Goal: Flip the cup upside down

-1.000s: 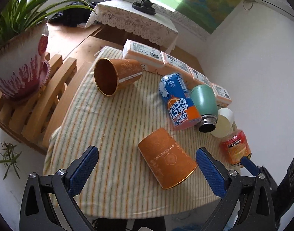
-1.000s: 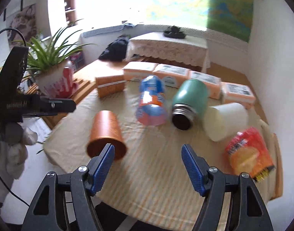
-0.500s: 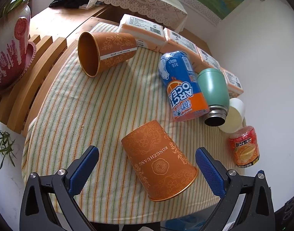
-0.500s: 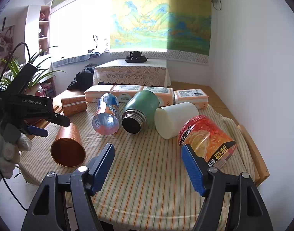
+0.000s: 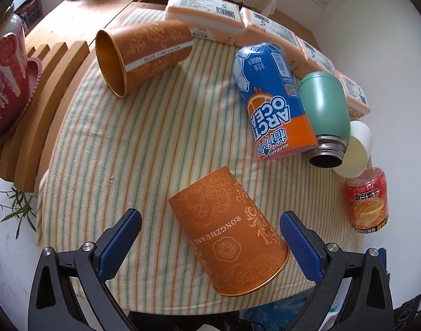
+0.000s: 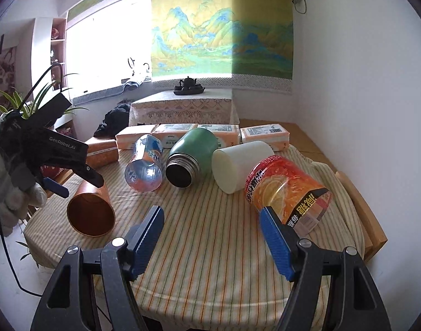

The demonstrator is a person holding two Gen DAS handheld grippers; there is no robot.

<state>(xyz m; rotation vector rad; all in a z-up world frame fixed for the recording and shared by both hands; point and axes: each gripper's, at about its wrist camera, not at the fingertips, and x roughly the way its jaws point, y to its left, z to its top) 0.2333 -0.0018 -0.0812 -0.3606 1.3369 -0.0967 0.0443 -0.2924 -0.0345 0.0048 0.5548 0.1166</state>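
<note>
Orange paper cup (image 5: 228, 237) lies on its side at the table's (image 5: 155, 143) near edge, between your left gripper's (image 5: 210, 244) spread jaws, ungripped. Nothing flipped yet; grasp and turn remain. Right gripper (image 6: 212, 237) spread, empty. Count: two orange cups, second (image 5: 144, 55) at far-left corner; one can (image 5: 274, 102); one flask (image 5: 325, 113).

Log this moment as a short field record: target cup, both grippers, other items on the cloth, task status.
target: near orange paper cup with gold rim, lying on its side on the striped tablecloth
left gripper: open, fingers either side of that cup
right gripper: open, empty
other items: second orange cup, blue drink can, green flask, white cup, red jar, all on their sides
status: not yet gripped
</note>
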